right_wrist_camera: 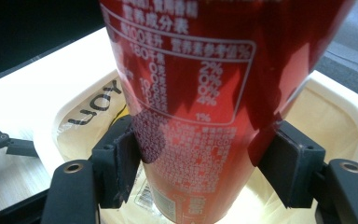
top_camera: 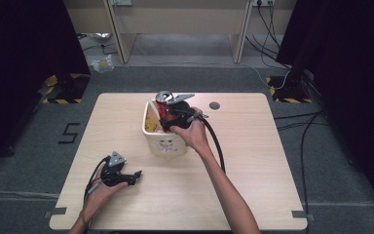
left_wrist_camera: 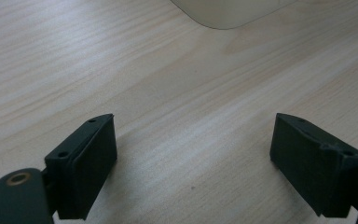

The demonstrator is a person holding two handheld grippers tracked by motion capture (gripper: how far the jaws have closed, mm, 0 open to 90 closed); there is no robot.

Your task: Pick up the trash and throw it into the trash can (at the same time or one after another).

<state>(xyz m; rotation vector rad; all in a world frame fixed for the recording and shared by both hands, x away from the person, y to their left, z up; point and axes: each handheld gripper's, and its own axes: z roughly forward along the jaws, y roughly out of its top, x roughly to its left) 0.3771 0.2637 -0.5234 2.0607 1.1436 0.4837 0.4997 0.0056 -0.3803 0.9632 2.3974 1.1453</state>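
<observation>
Item: red drink can (right_wrist_camera: 191,116). Position: upright, long axis vertical, silver top (top_camera: 164,96) pointing up, base just inside the mouth of the white tub (top_camera: 165,144). The printed nutrition panel faces your right tongs.

Holder: right tongs (right_wrist_camera: 200,165), clenched on the can's lower body, one pad (right_wrist_camera: 121,168) on each side. The can sits squarely between them, directly ahead along the tongs' reach. Your right hand (top_camera: 191,132) comes over the tub's near-right rim.

Receptacle: white tub with a yellowish lining, at the middle of the worktop (top_camera: 253,165). The can stands above the tub's far side. Judgement: the coming move depends on keeping the can's vertical axis over the tub's opening as it goes straight down, clear of the rim.

Spare: left tongs (top_camera: 126,178), released, nothing between the pads, resting low over the bare worktop, near-left of the tub and well apart from it. Your right hand is much the nearer to the can.

Other: a small dark round mark (top_camera: 214,105) on the worktop, far-right of the tub.
</observation>
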